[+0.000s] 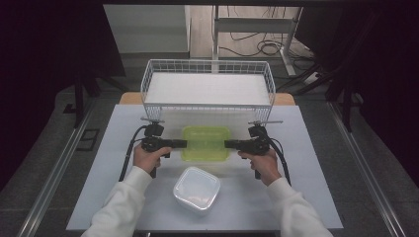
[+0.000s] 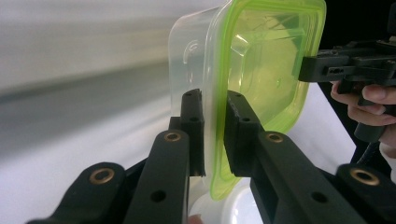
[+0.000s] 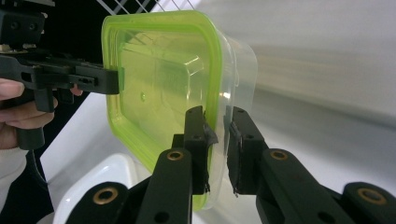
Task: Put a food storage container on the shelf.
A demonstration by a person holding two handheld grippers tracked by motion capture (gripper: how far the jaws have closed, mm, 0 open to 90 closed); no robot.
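Note:
A clear container with a lime-green lid (image 1: 205, 143) is held between both grippers, in front of the wire basket. My left gripper (image 1: 184, 143) clamps its left rim and my right gripper (image 1: 227, 144) its right rim. In the left gripper view the jaws (image 2: 215, 135) press on the green lid edge of the container (image 2: 261, 70), and the right gripper (image 2: 308, 67) bites the far edge. In the right gripper view the jaws (image 3: 218, 140) pinch the container's rim (image 3: 159, 84), with the left gripper (image 3: 114, 79) on the opposite side.
A white wire basket (image 1: 207, 63) with a white liner stands at the back of the pale table (image 1: 306, 187). A second, clear-lidded white container (image 1: 196, 189) lies on the table near the front, between the person's forearms.

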